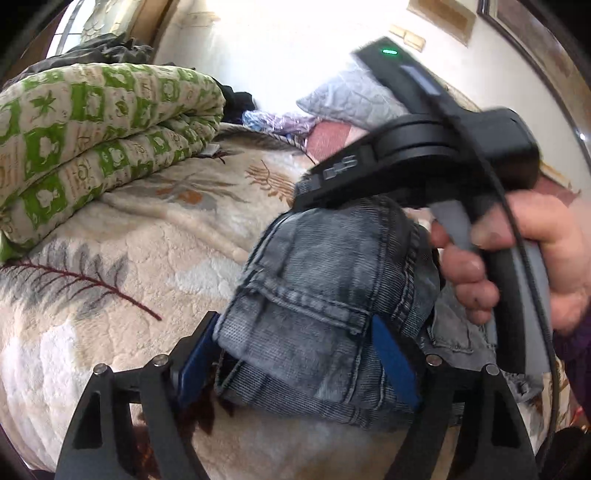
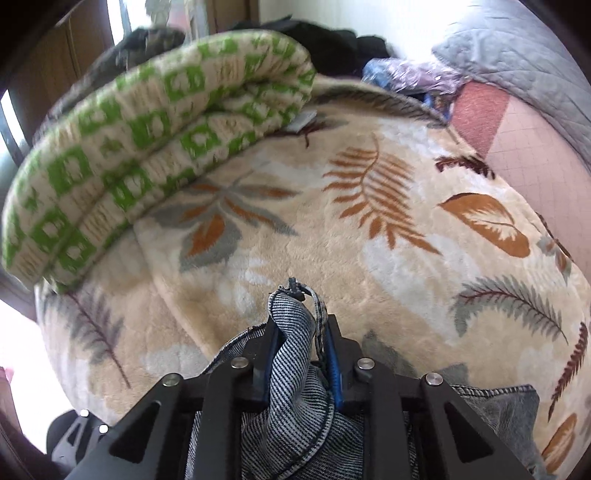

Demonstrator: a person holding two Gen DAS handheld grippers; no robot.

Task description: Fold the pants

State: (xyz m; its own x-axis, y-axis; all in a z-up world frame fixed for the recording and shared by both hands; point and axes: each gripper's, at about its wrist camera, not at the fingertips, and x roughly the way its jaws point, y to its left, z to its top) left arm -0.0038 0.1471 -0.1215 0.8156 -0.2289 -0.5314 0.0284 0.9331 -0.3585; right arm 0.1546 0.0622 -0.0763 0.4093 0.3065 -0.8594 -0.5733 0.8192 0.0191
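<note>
Bed (image 2: 369,258); left view shows hand (image 1: 517,258).

Leaf-print bedspread (image 2: 369,240), green quilt (image 1: 92,129), window (image 1: 70,26)

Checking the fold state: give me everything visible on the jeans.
The jeans are grey-blue washed denim, folded into a thick bundle with stitched seams and a pocket edge showing. The bundle sits between the left gripper's blue pads, above the leaf-print blanket. The right gripper pinches a bunched fold of them, lighter inner weave showing. The right hand is alongside.
</note>
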